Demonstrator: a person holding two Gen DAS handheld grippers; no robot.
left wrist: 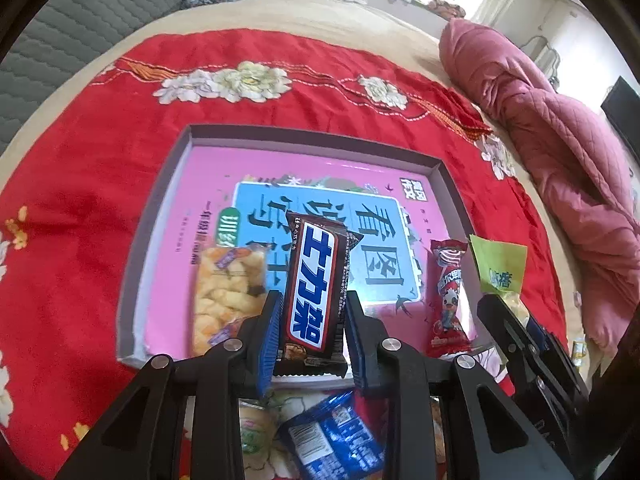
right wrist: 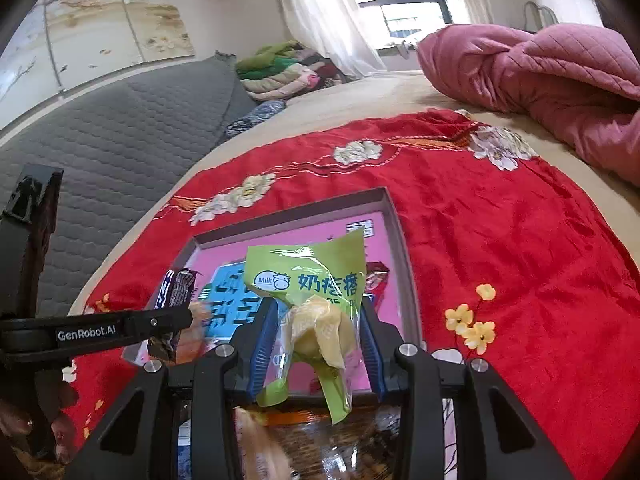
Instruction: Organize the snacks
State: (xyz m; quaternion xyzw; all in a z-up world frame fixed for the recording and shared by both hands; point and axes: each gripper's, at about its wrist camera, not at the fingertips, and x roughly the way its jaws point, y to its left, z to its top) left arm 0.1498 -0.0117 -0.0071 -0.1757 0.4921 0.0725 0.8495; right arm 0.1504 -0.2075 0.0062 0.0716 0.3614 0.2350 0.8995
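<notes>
our left gripper (left wrist: 310,320) has its blue fingers (left wrist: 269,336) clamped on a glossy brown bar (left wrist: 316,284), upright at frame centre over the tray (left wrist: 168,184). our right gripper (right wrist: 318,336) pinches a crinkly green pack (right wrist: 316,280) at lower centre. the shallow grey-walled tray holds a yellow snack (left wrist: 226,292) and red candy (left wrist: 448,296); bare pink floor lies toward its upper half, red cloth (left wrist: 80,220) around.

Dark chocolate bar (left wrist: 314,292) and green milk-candy packet (right wrist: 316,304), each upright above pink-lined tray (left wrist: 168,184).
</notes>
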